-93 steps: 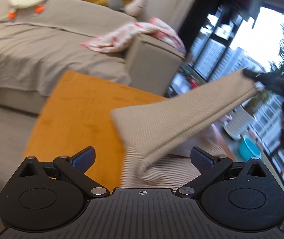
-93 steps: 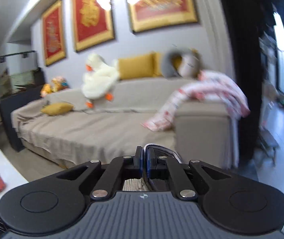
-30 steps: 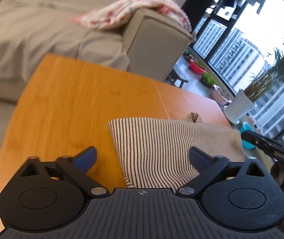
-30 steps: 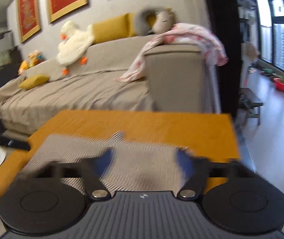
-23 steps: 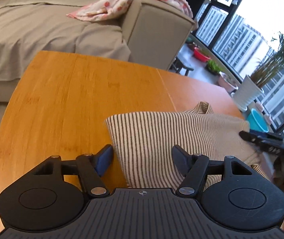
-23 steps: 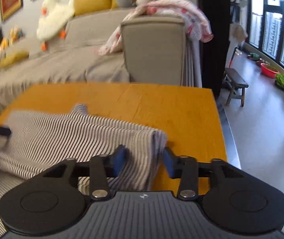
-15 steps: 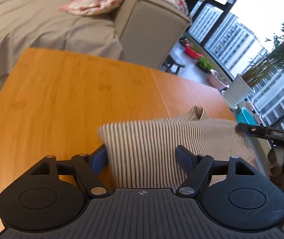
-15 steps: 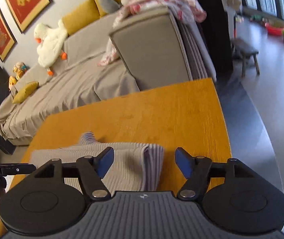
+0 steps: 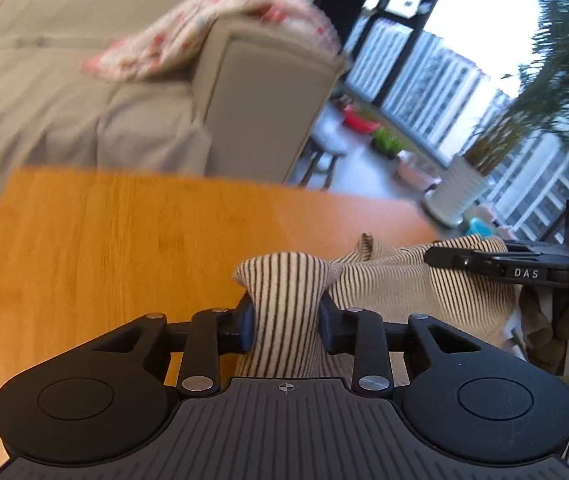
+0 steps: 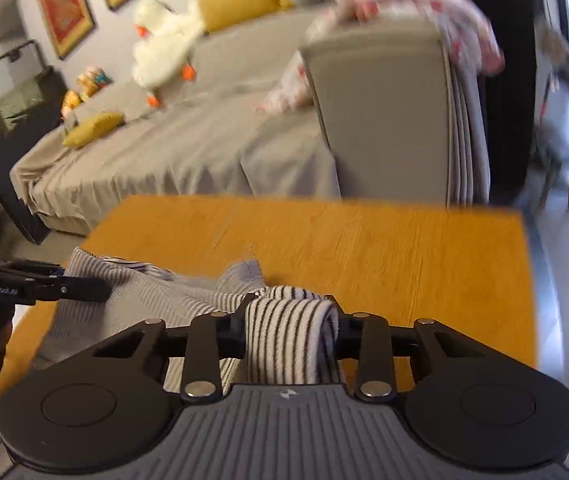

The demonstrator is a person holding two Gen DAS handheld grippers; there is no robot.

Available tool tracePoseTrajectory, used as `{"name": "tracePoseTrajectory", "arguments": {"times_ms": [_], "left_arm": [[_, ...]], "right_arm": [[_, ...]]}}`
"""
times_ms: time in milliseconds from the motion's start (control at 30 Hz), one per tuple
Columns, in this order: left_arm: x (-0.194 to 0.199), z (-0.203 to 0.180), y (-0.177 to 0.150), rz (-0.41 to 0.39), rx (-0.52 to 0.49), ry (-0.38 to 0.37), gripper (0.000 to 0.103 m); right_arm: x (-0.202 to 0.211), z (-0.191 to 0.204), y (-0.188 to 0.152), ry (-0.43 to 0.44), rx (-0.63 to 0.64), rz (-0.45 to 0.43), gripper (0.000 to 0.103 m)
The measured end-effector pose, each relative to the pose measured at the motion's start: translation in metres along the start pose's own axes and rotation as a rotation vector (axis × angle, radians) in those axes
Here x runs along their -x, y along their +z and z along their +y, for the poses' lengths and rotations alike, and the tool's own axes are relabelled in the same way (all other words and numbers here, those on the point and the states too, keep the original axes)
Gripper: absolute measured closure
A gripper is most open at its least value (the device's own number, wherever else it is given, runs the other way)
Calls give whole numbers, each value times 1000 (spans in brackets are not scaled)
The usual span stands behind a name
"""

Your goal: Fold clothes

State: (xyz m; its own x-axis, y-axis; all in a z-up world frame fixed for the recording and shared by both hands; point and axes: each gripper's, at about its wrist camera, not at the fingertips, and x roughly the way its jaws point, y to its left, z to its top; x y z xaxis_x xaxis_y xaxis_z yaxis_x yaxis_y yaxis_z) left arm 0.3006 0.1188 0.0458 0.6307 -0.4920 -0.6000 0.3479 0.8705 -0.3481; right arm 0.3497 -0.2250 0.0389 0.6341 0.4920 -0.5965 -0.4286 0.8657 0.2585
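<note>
2 black two-finger grippers each pinch a bunched end of the same cream knit garment with thin dark stripes (image 9: 388, 284), which lies on the orange wooden table (image 9: 124, 240). In the left wrist view, the left gripper (image 9: 285, 322) has just been closing and its pads now squeeze a thick fold of the cloth, which flares out above the fingers (image 9: 244, 320). In the right wrist view, the right gripper (image 10: 290, 330) has also just been closing and clamps a rolled edge of the cloth between its fingers (image 10: 342, 326). Each gripper also shows side-on in the other's view, stretched across the far end of the garment, so the cloth spans the gap between them. Both point downward at a slant toward the tabletop.

Beyond the fabric, the tabletop runs bare to its far edge and, in the right wrist view, to its right edge, beside grey floor. Past the table stands a beige covered sofa (image 10: 204, 148) with a pink floral blanket (image 9: 204, 36) draped over its armrest, a white plush duck (image 10: 164, 48) and yellow cushions. Tall windows and a potted plant (image 9: 460, 192) fill the right side of the left wrist view.
</note>
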Motion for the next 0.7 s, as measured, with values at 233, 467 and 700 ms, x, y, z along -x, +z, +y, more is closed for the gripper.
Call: {"name": "tracePoseTrajectory", "arguments": {"times_ms": [233, 467, 700], "left_arm": [[88, -33, -38, -50, -136, -23, 69], [141, -33, -85, 22, -112, 16, 67], [182, -32, -83, -32, 9, -36, 28]], "right_arm": [[105, 64, -24, 63, 235, -101, 71], [142, 113, -102, 63, 372, 36, 74], [149, 138, -159, 17, 458, 145, 75]]}}
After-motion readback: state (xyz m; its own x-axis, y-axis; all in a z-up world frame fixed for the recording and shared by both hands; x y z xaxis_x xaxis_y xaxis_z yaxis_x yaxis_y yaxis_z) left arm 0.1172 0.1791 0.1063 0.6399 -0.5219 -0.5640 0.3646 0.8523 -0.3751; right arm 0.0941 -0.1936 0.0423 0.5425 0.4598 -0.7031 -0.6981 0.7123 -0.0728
